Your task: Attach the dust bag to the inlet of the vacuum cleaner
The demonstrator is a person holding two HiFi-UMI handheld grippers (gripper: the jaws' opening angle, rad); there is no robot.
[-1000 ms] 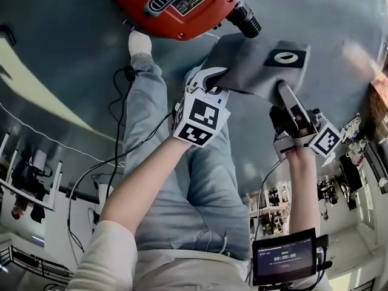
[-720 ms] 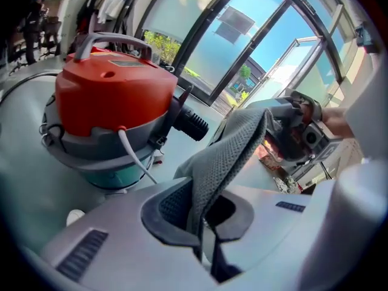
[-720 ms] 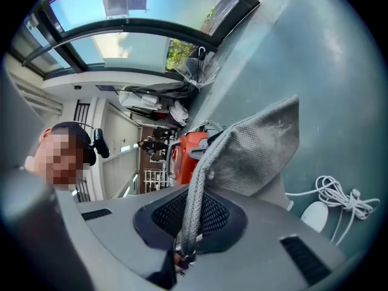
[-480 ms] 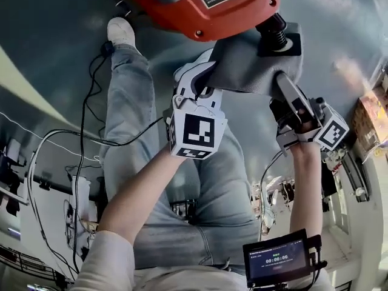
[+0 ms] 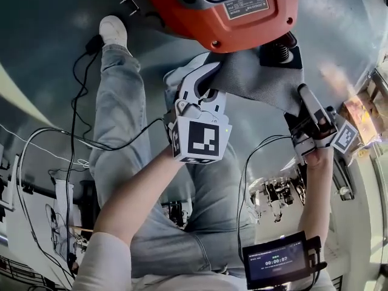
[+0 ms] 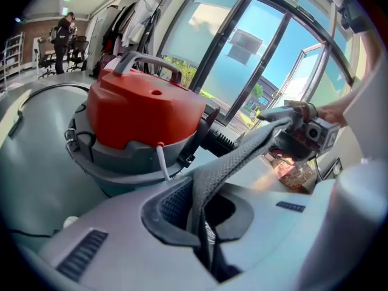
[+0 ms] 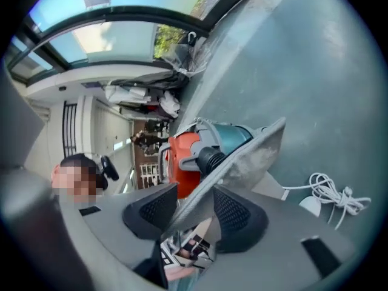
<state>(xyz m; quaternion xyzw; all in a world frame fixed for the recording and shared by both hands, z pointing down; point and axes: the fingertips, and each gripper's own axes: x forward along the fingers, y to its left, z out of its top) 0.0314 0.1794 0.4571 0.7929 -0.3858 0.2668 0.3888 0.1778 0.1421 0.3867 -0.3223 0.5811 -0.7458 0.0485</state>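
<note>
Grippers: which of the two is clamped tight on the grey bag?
The left gripper, with its jaws shut on the dust bag's edge. The right gripper's jaws are opening, with the bag's edge between its parted pads.

Your dust bag, beside the vacuum cleaner, is coarse grey woven cloth, matt; the vacuum cleaner itself shows glossy red plastic, its inlet ribbed black plastic, over a smooth, sheeny grey floor.
</note>
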